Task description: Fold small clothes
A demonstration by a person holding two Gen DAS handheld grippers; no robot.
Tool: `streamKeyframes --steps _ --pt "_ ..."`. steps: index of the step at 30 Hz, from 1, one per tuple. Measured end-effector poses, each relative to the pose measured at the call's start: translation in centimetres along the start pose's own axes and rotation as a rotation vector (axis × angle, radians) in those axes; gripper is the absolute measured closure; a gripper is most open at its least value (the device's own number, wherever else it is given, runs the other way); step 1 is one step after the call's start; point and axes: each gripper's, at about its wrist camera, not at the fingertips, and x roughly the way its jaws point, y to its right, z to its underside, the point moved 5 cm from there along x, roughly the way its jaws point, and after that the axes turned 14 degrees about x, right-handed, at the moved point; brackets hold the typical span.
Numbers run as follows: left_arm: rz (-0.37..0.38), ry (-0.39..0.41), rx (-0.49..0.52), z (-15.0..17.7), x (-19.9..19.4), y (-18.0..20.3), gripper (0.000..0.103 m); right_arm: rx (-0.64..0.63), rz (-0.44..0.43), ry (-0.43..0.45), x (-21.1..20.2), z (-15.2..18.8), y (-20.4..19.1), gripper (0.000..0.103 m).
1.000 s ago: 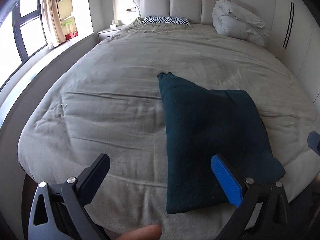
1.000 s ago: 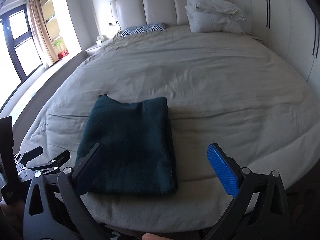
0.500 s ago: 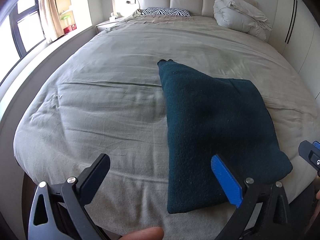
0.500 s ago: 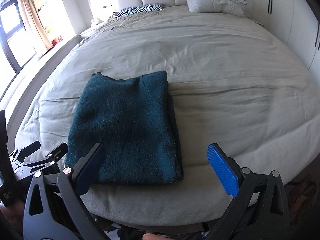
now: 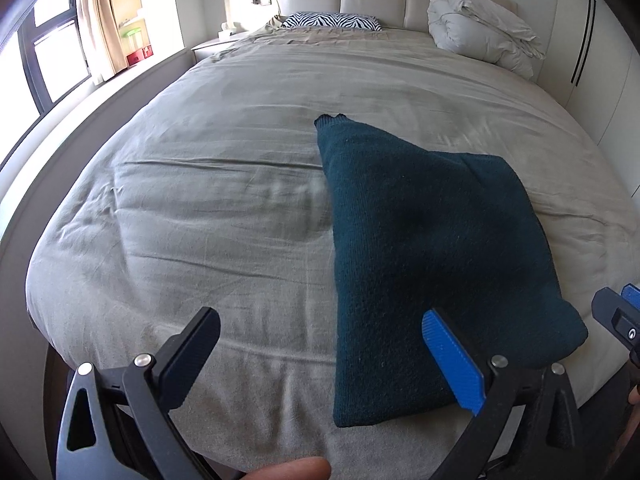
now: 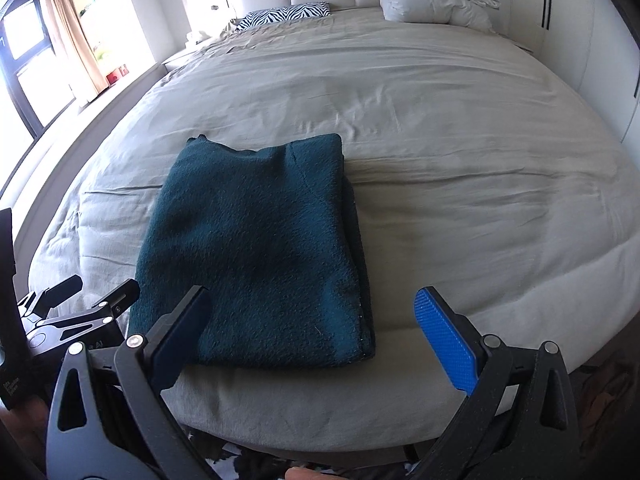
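A dark teal knit garment (image 5: 420, 248) (image 6: 256, 248) lies folded into a flat rectangle near the foot edge of the bed (image 5: 208, 208) (image 6: 460, 184). My left gripper (image 5: 320, 364) hovers open at the foot edge, its blue finger over the garment's near left part, nothing held. My right gripper (image 6: 312, 344) is open too, spanning the garment's near right corner without touching it. In the left wrist view the right gripper's tip (image 5: 618, 320) shows at the right edge. The left gripper (image 6: 76, 308) appears at the lower left of the right wrist view.
A zebra-print pillow (image 5: 332, 21) and a bundled white duvet (image 5: 480, 28) lie at the padded headboard. A nightstand (image 5: 216, 45) and a curtained window (image 5: 56, 52) are to the left; a white wardrobe (image 5: 592, 60) stands to the right. A fingertip (image 5: 288, 470) shows at the bottom.
Both grippers have moved forward and slightly up over the bed's foot edge, so the folded garment looks nearer and larger. The garment has not moved. Both stay open.
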Motion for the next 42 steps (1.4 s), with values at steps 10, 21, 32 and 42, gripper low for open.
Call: streamKeyframes --steps 10,21,32,42 --pt "0.004 -0.006 0.002 0.12 0.25 -0.04 0.000 -0.004 0.000 -0.012 0.35 0.26 -0.21 0.000" --pt "0.006 -0.007 0.002 0.15 0.40 -0.14 0.000 -0.006 -0.001 -0.018 0.53 0.32 -0.20 0.000" --pt "0.006 -0.008 0.002 0.18 0.40 -0.12 0.000 -0.006 -0.002 -0.019 0.54 0.39 -0.23 0.000" --pt "0.008 -0.009 0.001 0.31 0.47 -0.16 0.000 -0.006 -0.001 -0.020 0.59 0.50 -0.24 0.000"
